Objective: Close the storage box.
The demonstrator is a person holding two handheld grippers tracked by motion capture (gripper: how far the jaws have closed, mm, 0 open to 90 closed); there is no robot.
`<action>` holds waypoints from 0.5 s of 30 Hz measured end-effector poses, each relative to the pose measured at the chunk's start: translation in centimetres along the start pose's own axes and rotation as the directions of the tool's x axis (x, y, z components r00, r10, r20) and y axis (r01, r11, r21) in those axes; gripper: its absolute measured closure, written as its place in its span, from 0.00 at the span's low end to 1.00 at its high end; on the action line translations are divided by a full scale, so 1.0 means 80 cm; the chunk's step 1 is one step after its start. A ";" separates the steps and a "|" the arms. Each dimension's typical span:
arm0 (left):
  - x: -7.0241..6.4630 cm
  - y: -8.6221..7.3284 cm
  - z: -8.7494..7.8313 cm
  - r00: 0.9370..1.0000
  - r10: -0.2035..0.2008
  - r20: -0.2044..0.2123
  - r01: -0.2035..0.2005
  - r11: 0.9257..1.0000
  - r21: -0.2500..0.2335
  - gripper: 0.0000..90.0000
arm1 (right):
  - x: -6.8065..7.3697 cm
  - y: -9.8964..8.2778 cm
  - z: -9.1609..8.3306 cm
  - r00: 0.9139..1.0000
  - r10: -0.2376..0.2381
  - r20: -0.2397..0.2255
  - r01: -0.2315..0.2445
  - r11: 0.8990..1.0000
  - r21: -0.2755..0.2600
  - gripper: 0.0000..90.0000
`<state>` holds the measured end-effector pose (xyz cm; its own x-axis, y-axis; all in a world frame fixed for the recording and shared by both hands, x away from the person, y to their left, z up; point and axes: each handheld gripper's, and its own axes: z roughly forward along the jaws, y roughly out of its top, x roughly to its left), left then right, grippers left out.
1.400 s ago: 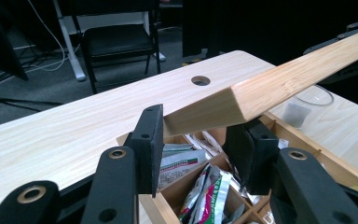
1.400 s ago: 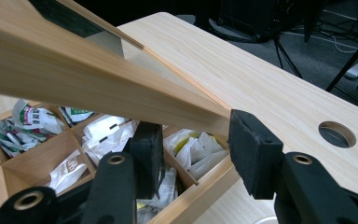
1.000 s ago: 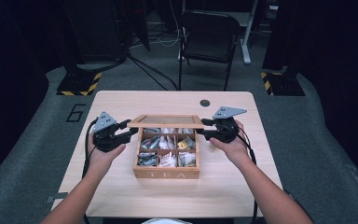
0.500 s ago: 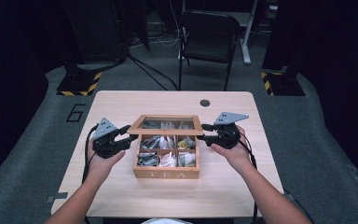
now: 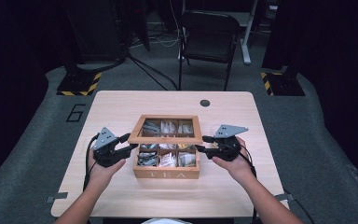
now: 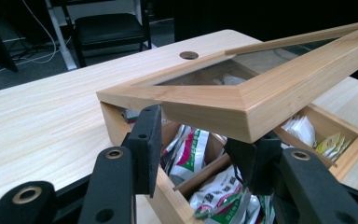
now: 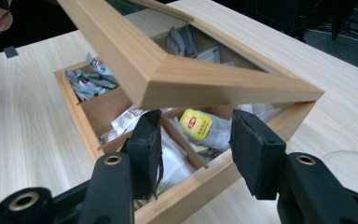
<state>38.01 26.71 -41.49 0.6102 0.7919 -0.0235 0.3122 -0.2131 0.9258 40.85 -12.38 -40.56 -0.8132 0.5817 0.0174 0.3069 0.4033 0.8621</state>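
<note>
A wooden tea box [image 5: 166, 173] with several compartments of tea bags [image 5: 168, 160] stands mid-table. Its glass-paned lid [image 5: 165, 138] hangs half lowered, hinged at the back. My left gripper [image 5: 129, 148] reaches under the lid's front left corner, and my right gripper [image 5: 200, 143] under the front right corner. In the left gripper view the lid [image 6: 205, 100] lies just over the parted pads [image 6: 144, 144] of the left gripper [image 6: 198, 149]. From the right gripper [image 7: 196, 144] the lid [image 7: 168, 74] sits just above its spread pads [image 7: 256, 149], with a yellow tea bag [image 7: 195, 123] below. Neither pair pinches the frame.
The light wooden table [image 5: 121, 107] has a round cable hole [image 5: 205, 102] at its back right. A black chair [image 5: 209, 39] stands beyond the far edge, and stands with yellow-black striped bases [image 5: 79, 84] sit on the floor to either side.
The lid has swung down from nearly upright to half lowered. Both hands have sunk with it and drawn nearer to the table's front edge.
</note>
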 end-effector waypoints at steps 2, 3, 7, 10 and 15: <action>-0.001 -0.004 0.000 1.000 -0.004 -0.001 0.004 1.000 0.001 0.62 | 0.004 -0.004 0.000 1.000 -0.004 0.007 0.004 1.000 -0.002 0.59; -0.002 -0.005 0.000 1.000 -0.006 -0.002 0.006 1.000 -0.001 0.62 | 0.005 -0.006 -0.001 1.000 -0.014 0.005 0.014 1.000 -0.002 0.59; -0.003 -0.011 0.000 1.000 -0.007 0.002 0.007 1.000 -0.002 0.62 | 0.009 -0.011 -0.004 1.000 -0.002 0.012 0.002 1.000 -0.012 0.59; -0.004 -0.015 0.000 1.000 -0.012 0.004 0.012 1.000 -0.003 0.62 | 0.010 -0.014 -0.005 1.000 0.003 0.010 -0.002 1.000 -0.012 0.59; -0.006 -0.021 0.001 1.000 -0.021 0.000 0.021 1.000 -0.004 0.62 | 0.015 -0.018 -0.006 1.000 0.004 0.013 -0.004 1.000 -0.012 0.59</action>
<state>37.24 26.68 -43.05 0.6037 0.7961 -0.0427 0.3219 -0.1945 0.9266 39.20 -12.60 -41.56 -0.8057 0.5921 0.0142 0.3040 0.3929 0.8679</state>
